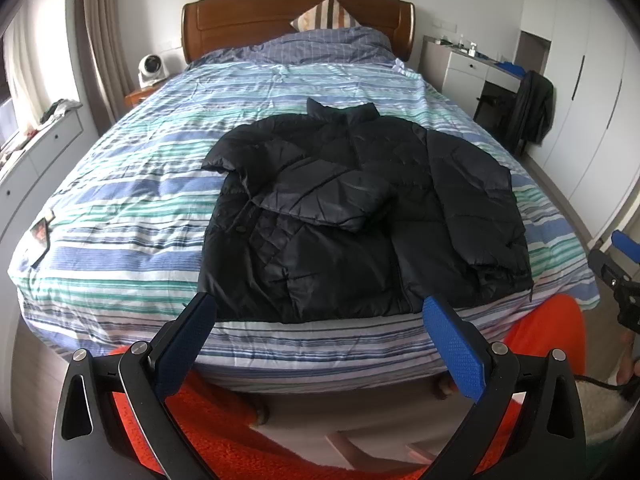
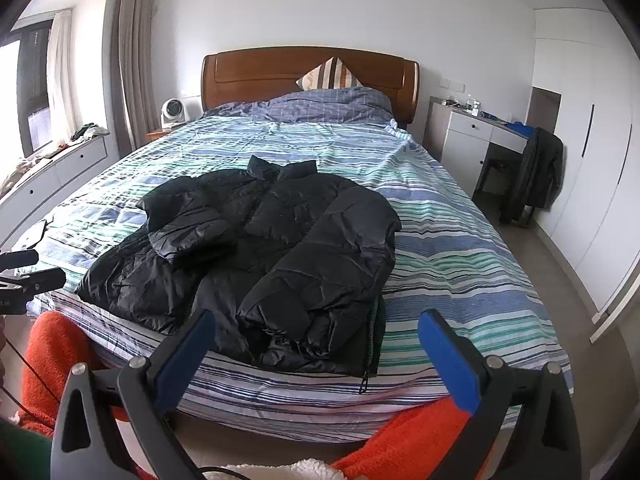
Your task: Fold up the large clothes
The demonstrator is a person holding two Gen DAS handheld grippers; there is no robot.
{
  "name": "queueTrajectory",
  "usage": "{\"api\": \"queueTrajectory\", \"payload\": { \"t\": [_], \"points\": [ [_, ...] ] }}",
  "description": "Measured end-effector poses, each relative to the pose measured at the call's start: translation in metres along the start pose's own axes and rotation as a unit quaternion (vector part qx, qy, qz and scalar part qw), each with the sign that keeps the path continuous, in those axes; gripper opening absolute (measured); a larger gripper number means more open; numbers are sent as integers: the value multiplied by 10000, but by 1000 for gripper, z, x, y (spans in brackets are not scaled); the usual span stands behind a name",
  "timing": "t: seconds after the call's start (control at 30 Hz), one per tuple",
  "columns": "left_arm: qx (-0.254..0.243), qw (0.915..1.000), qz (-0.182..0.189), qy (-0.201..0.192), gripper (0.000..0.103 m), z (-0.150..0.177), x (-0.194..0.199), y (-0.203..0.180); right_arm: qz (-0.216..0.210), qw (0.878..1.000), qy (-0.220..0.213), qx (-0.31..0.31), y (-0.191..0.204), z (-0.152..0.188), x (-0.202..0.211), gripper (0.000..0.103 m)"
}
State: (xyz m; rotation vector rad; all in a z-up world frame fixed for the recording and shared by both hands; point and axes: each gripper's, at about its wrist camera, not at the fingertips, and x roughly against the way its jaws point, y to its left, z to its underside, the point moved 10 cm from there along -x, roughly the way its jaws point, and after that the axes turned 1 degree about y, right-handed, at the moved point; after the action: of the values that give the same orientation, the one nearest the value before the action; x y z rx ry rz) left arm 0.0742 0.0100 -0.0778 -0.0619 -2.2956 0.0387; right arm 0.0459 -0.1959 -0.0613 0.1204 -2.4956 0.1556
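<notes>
the black puffer jacket (image 1: 360, 208) lies flat on the striped bed (image 1: 120, 208), hem at the near edge, collar toward the headboard (image 1: 296, 16). both sleeves look already folded in across the body, so the sideways folds seem done. the left gripper (image 1: 320, 316) and the right gripper (image 2: 316, 332) hang just short of the hem with jaws spread wide, holding nothing. next probably means pinching the hem's two corners and carrying them up toward the collar, keeping the slippery padding from sliding
</notes>
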Motion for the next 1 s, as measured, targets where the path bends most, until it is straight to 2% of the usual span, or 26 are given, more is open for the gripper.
{"api": "queueTrajectory", "payload": {
  "t": [1.0],
  "points": [
    [-2, 10000, -40, -45, 103, 0, 0, 3, -53, 9991, 146, 392, 14, -1, -2, 103]
  ]
}}
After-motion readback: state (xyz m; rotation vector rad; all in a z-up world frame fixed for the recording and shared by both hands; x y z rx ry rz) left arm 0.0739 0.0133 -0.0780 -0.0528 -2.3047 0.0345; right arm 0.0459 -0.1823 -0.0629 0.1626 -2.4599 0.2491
